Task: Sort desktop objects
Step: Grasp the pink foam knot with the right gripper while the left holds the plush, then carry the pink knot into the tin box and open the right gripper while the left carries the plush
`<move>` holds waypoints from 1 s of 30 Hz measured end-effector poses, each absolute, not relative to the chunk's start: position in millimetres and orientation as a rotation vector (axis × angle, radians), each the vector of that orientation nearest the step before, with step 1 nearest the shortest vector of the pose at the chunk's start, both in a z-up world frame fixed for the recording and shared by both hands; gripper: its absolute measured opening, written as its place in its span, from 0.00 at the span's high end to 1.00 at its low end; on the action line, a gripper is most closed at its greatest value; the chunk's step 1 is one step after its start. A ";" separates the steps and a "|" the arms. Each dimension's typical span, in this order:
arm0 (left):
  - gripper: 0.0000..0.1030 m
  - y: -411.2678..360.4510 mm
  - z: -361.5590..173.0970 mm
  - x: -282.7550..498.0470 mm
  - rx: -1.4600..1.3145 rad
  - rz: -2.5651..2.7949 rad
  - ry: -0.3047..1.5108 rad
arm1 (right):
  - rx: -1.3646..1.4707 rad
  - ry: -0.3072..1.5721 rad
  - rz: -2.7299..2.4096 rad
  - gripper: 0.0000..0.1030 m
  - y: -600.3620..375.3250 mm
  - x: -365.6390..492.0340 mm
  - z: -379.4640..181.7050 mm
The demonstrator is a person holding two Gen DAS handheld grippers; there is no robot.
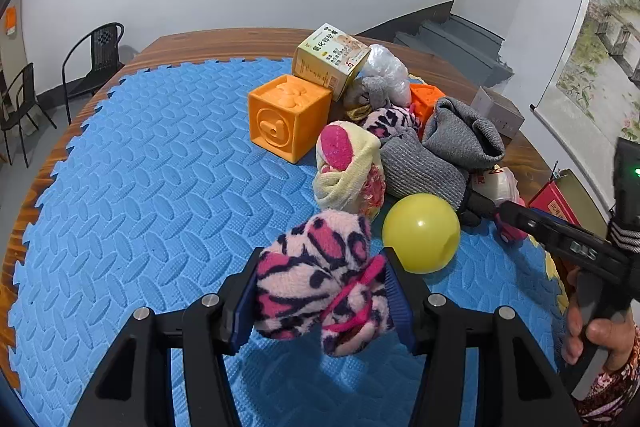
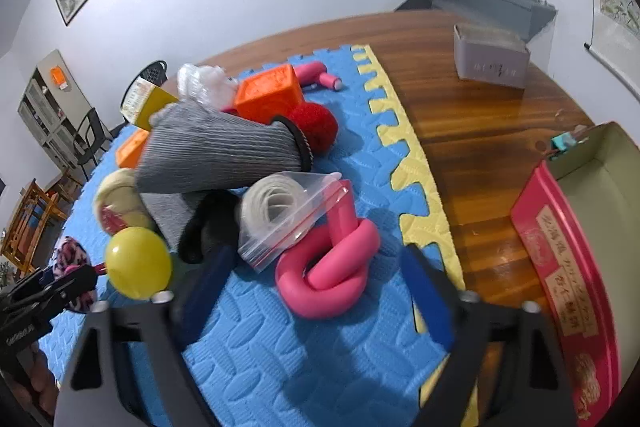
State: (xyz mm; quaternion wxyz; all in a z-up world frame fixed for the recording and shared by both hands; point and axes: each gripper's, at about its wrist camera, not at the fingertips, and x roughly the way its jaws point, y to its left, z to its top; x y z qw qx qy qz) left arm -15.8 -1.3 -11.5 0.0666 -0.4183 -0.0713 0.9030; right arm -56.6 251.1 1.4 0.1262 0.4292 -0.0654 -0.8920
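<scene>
Left tongs (image 1: 320, 291) clamp the pink patterned sock (image 1: 320, 279) just above the blue mat (image 1: 140, 187); right tongs (image 2: 316, 291), open and empty, should straddle the pink knotted tube (image 2: 332, 267) squarely before squeezing.

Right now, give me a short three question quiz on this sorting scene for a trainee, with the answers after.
1. True or false: the left gripper is shut on the pink patterned sock.
2. Which thing lies on the mat between the right gripper's open fingers? A) the yellow ball B) the knotted pink foam tube C) the orange cube
3. Fill in: the yellow ball rests on the ____ foam mat.

Key
1. True; the pads press the sock from both sides.
2. B; the knotted pink foam tube lies between the blue pads, not yet gripped.
3. Blue.
</scene>
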 end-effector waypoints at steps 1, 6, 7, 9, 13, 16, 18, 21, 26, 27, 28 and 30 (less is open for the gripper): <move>0.44 -1.5 -11.9 -14.8 -1.262 2.721 -0.214 | 1.268 -0.187 -2.595 0.28 250.8 -59.6 -1.0; 0.44 0.1 -12.9 -14.6 -1.269 2.715 -0.209 | 1.266 -0.135 -2.613 0.41 246.8 -58.2 -2.0; 0.44 1.0 -12.6 -14.9 -1.269 2.715 -0.205 | 1.265 -0.137 -2.613 0.42 247.2 -57.7 -2.0; 0.44 3.1 -11.9 -14.0 -1.267 2.716 -0.198 | 1.256 -0.148 -2.610 0.42 248.8 -54.8 -1.2; 0.44 9.7 -7.9 -12.2 -1.258 2.718 -0.175 | 1.203 -0.164 -2.624 0.42 252.2 -42.8 6.4; 0.44 16.6 -2.8 -9.3 -1.247 2.717 -0.151 | 1.154 -0.185 -2.640 0.42 258.3 -30.3 13.2; 0.44 24.0 1.5 -7.3 -1.234 2.713 -0.129 | 1.127 -0.203 -2.652 0.42 265.1 -22.6 17.4; 0.44 40.9 10.8 -3.8 -1.204 2.701 -0.087 | 1.086 -0.249 -2.682 0.42 281.2 -12.4 25.1; 0.44 81.5 29.9 3.8 -1.132 2.644 -0.018 | 0.998 -0.338 -2.781 0.42 323.0 14.0 42.6; 0.44 92.2 33.4 4.6 -1.116 2.631 -0.002 | 0.982 -0.354 -2.806 0.42 332.2 19.4 45.4; 0.44 103.2 36.9 5.8 -1.100 2.614 0.013 | 0.968 -0.371 -2.830 0.42 341.7 24.6 47.9; 0.44 125.4 43.9 8.3 -1.068 2.578 0.042 | 0.938 -0.405 -2.879 0.42 360.6 35.1 52.8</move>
